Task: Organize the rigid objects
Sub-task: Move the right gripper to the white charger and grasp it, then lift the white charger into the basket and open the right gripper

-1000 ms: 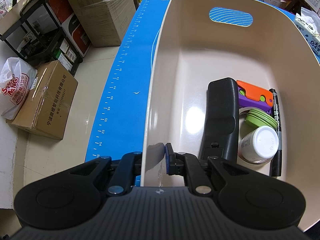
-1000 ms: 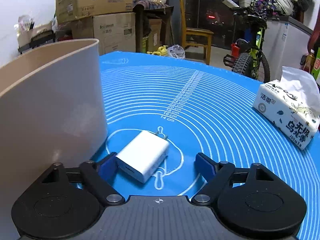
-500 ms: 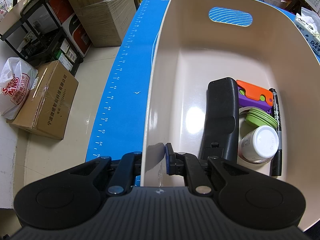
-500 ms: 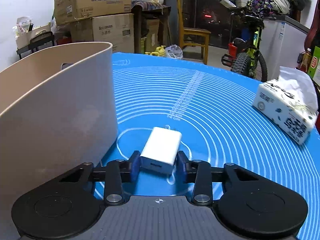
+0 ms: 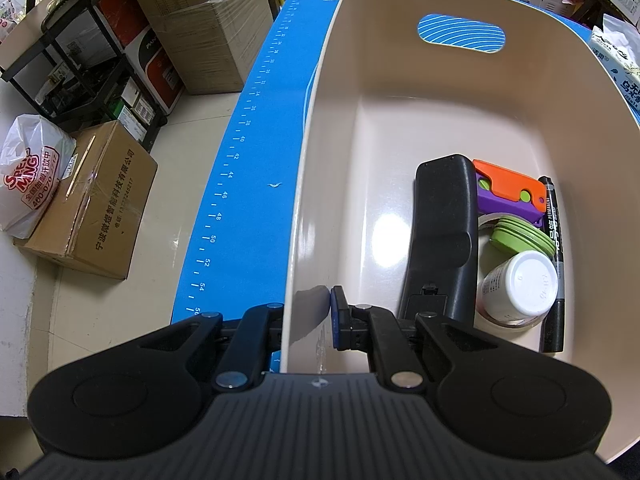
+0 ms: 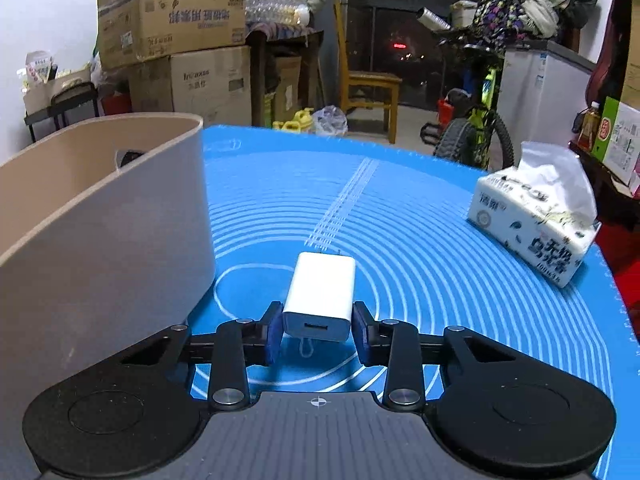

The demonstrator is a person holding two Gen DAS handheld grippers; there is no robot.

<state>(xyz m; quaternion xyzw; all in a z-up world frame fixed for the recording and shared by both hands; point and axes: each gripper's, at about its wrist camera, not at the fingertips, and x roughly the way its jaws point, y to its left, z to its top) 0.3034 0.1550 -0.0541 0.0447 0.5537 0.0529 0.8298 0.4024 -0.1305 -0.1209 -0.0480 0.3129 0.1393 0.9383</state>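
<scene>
Left gripper pinches the near wall of the beige bin, one finger outside, one inside. On the bin floor, right side: a black remote, an orange-and-purple toy, a green lid, a white bottle and a black marker. Right gripper pinches the white charger by its sides, USB port toward the camera, just right of the bin's outer wall, over the blue mat. A tissue pack lies far right.
</scene>
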